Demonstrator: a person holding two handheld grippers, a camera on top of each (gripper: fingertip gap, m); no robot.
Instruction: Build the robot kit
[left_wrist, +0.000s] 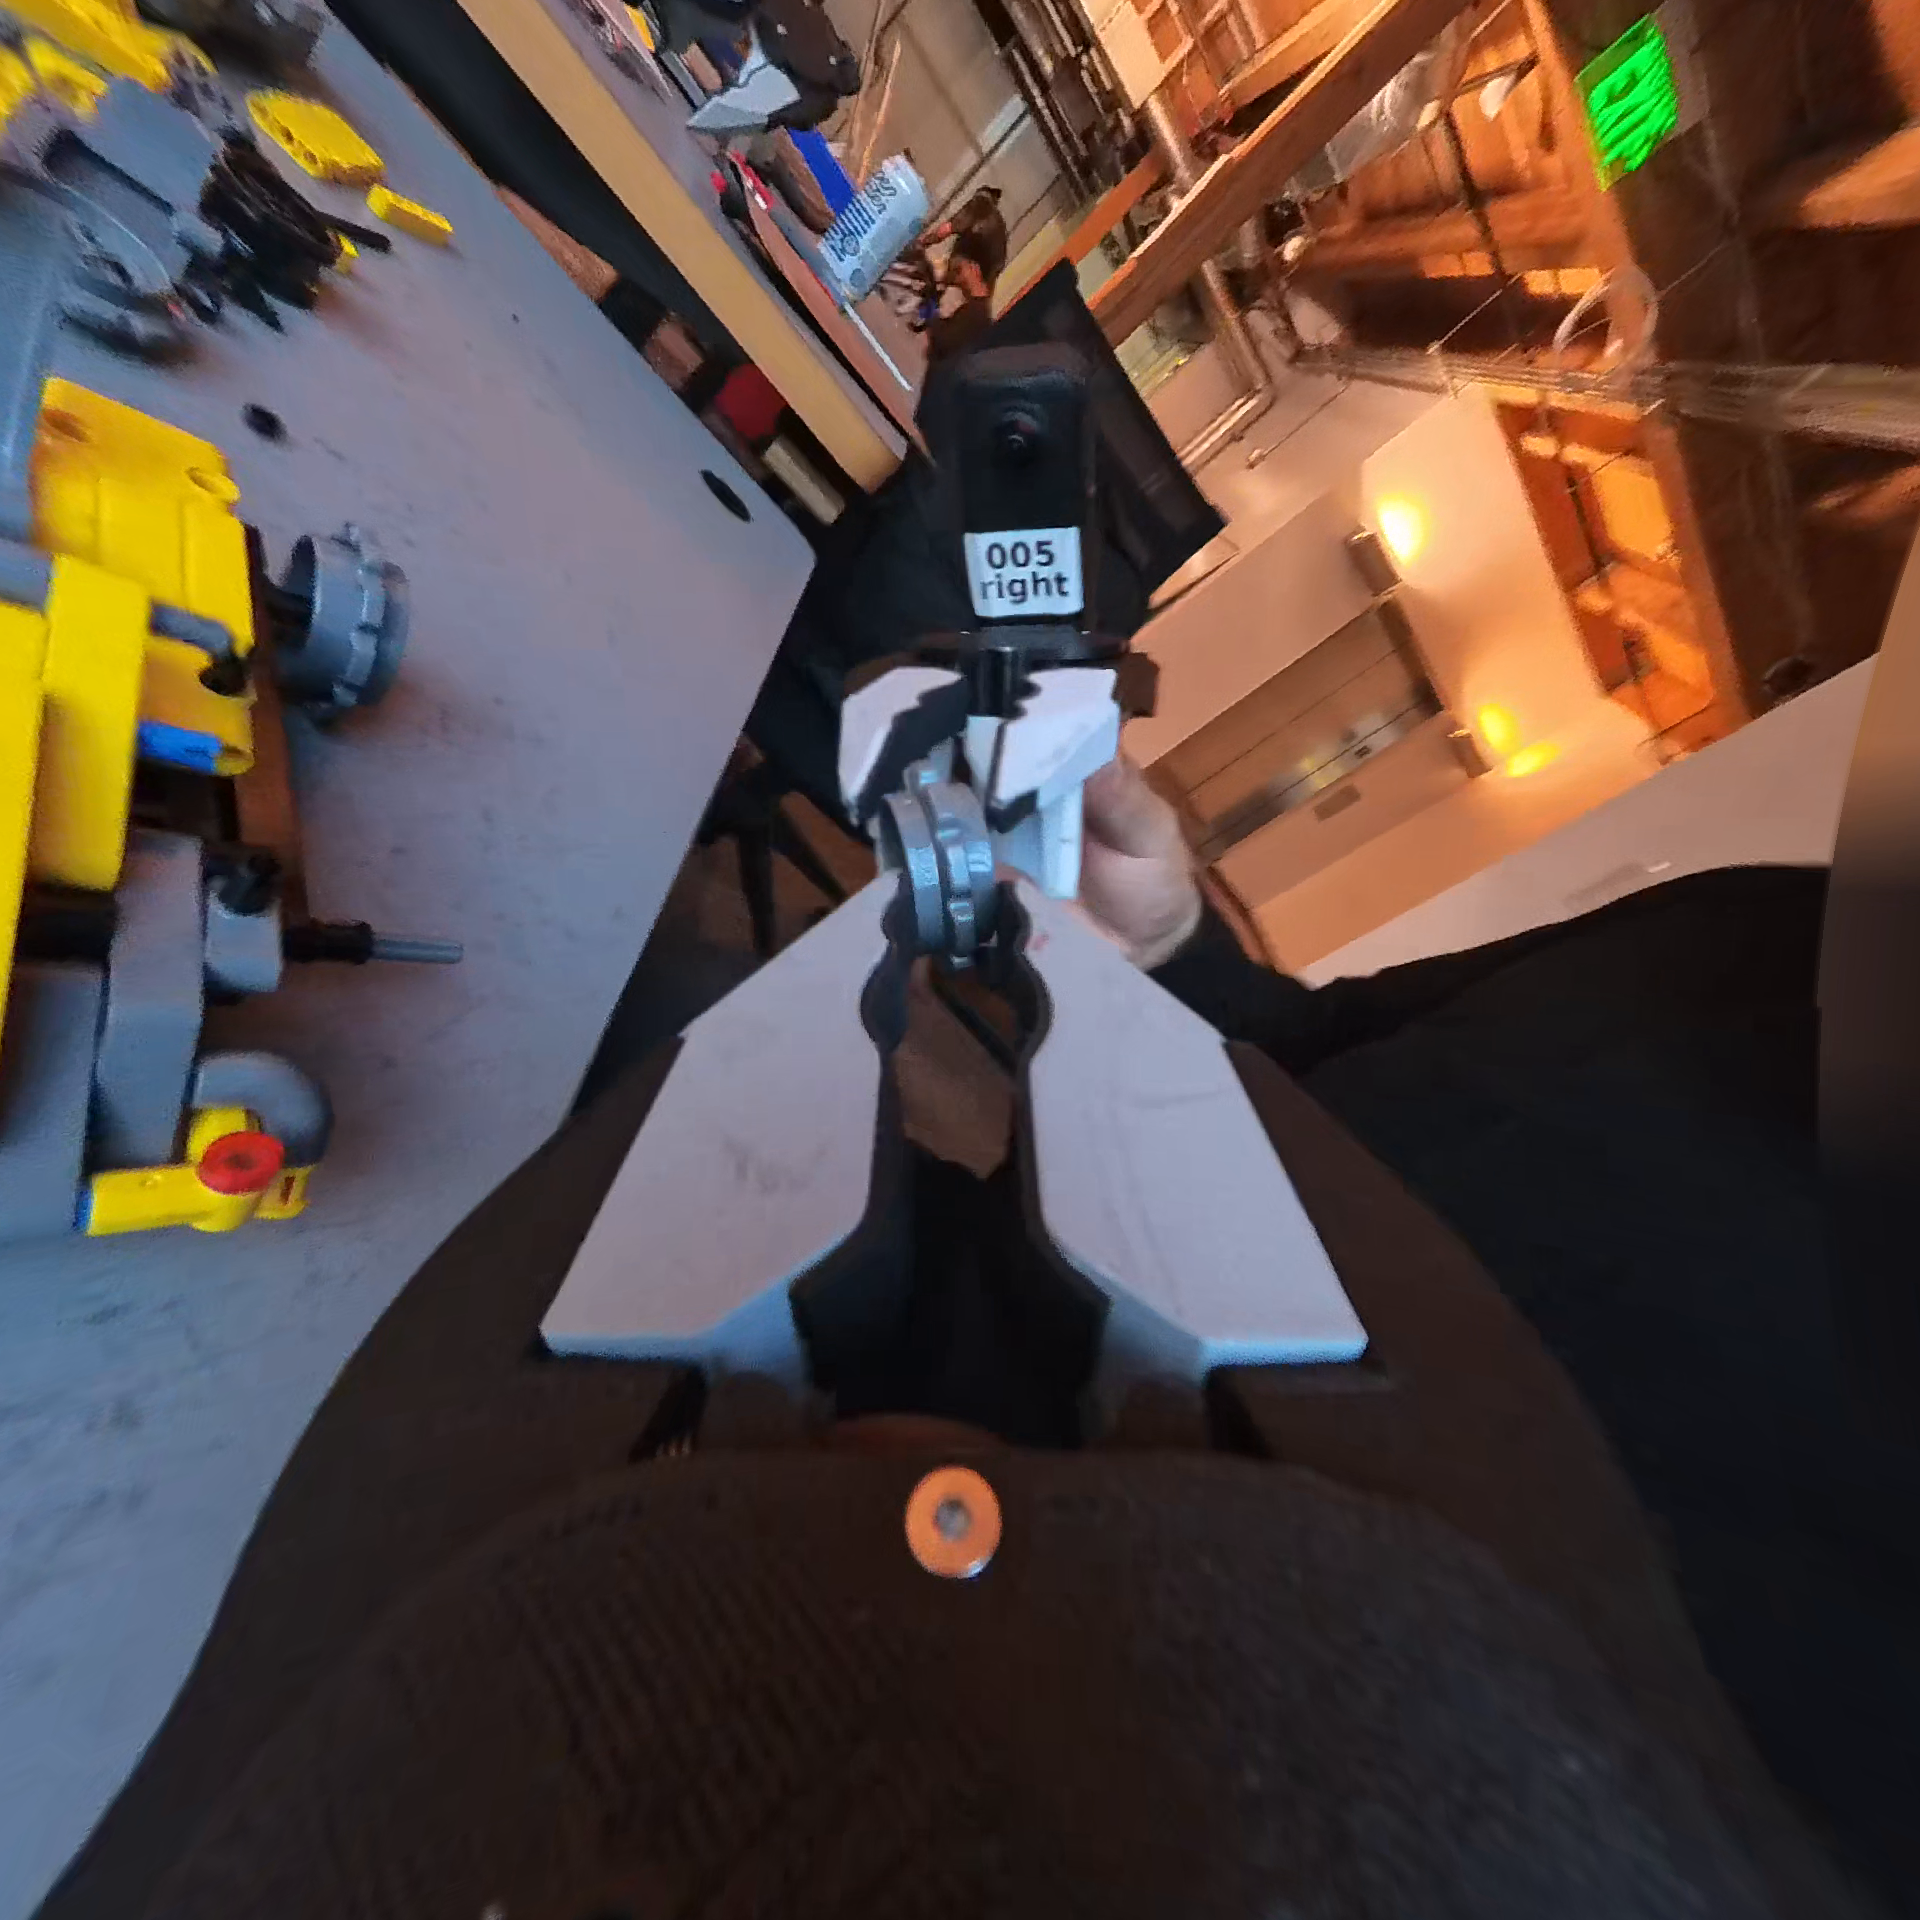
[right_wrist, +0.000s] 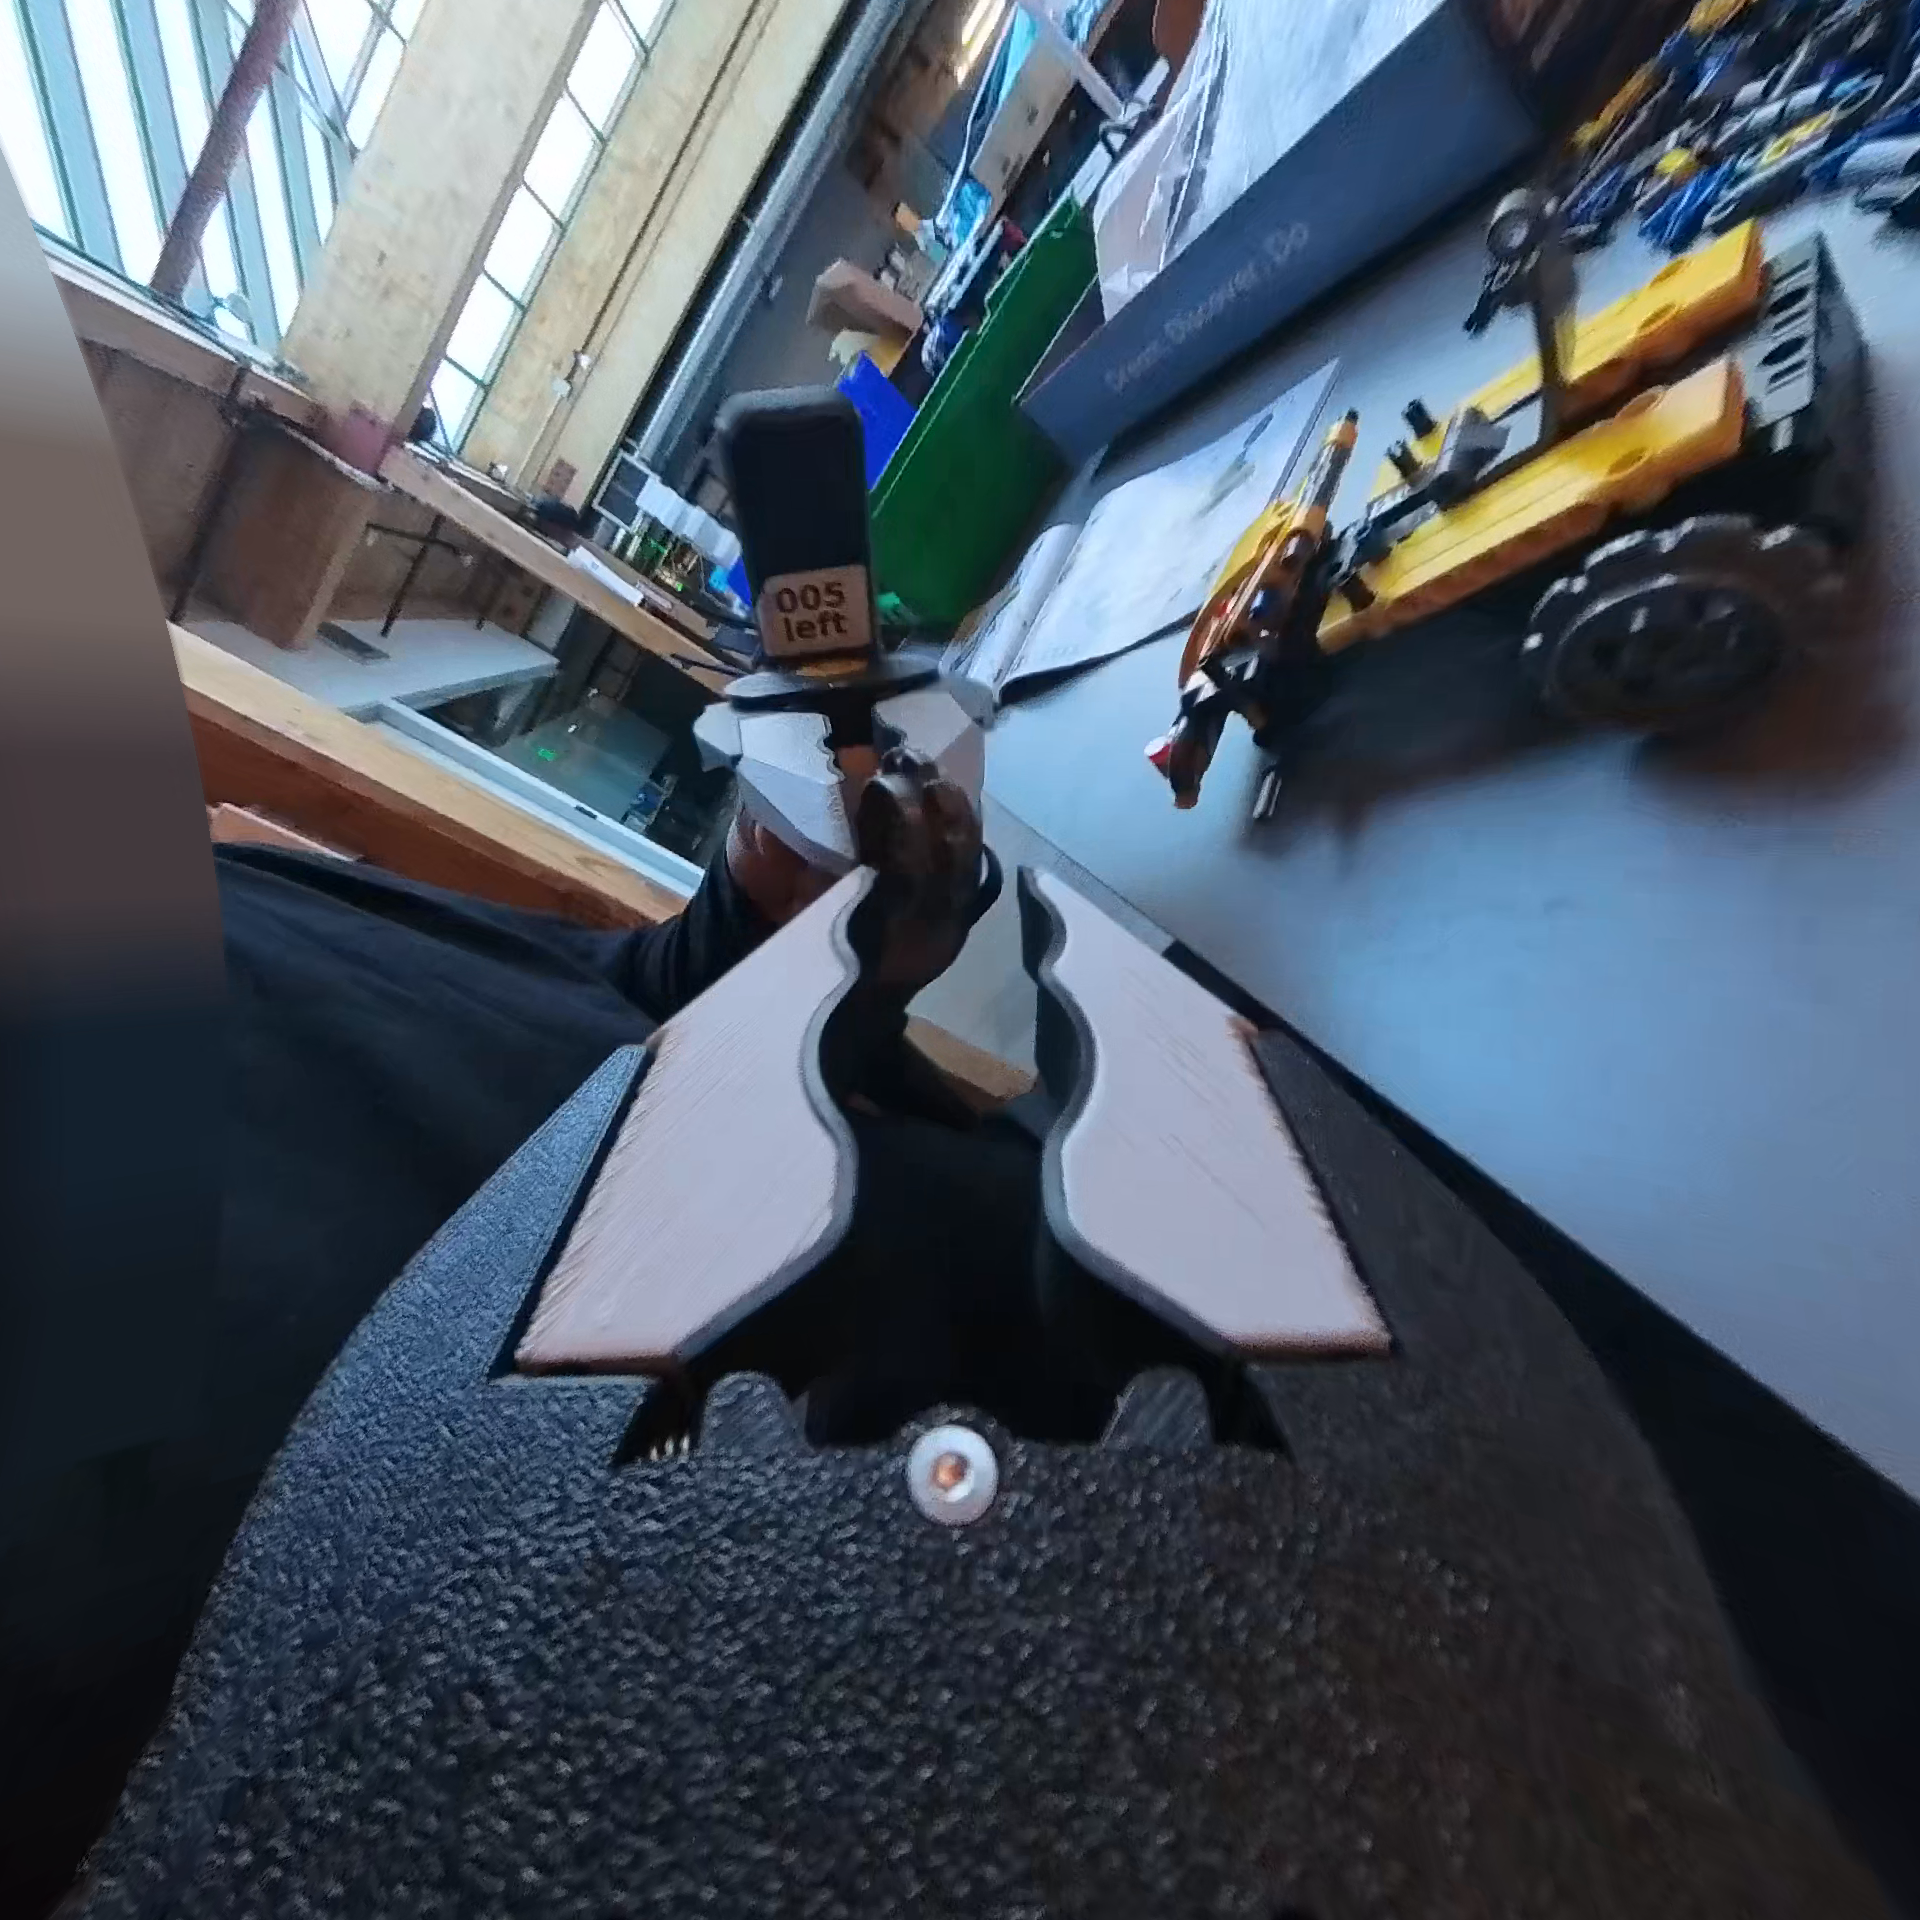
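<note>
A small grey plastic gear-like wheel piece with a notched rim (left_wrist: 943, 873) sits in the air right at the tips of my left hand-held gripper (left_wrist: 951, 935), whose white fingers are closed in on it, pinching its lower edge between their dark wavy inner pads. Straight ahead, touching the same piece from the far side, is my right hand-held gripper (left_wrist: 982, 769), seen head-on with a white label on its black camera post; its white fingers meet the piece's upper edge, and my hand (left_wrist: 1138, 883) wraps the body behind it.

From the right wrist view the piece looks dark and backlit (right_wrist: 914, 831), just past the tips of my right hand-held gripper (right_wrist: 940, 883). Here the fingers stand clearly apart, with a gap between the tips, and the piece lies at the left finger rather than squeezed by both. Beyond it the left hand-held gripper (right_wrist: 831, 769) faces me.

To the left of my left hand-held gripper lies the grey desk (left_wrist: 520, 582), carrying a yellow and grey plastic brick-built machine (left_wrist: 125, 727) with a second grey notched wheel (left_wrist: 338, 623) on a black axle, and loose yellow pieces (left_wrist: 312, 130) farther off. To the right of my right hand-held gripper the same yellow model (right_wrist: 1507, 499) shows black wheels, with a paper booklet (right_wrist: 1143, 540) just beside it.
</note>
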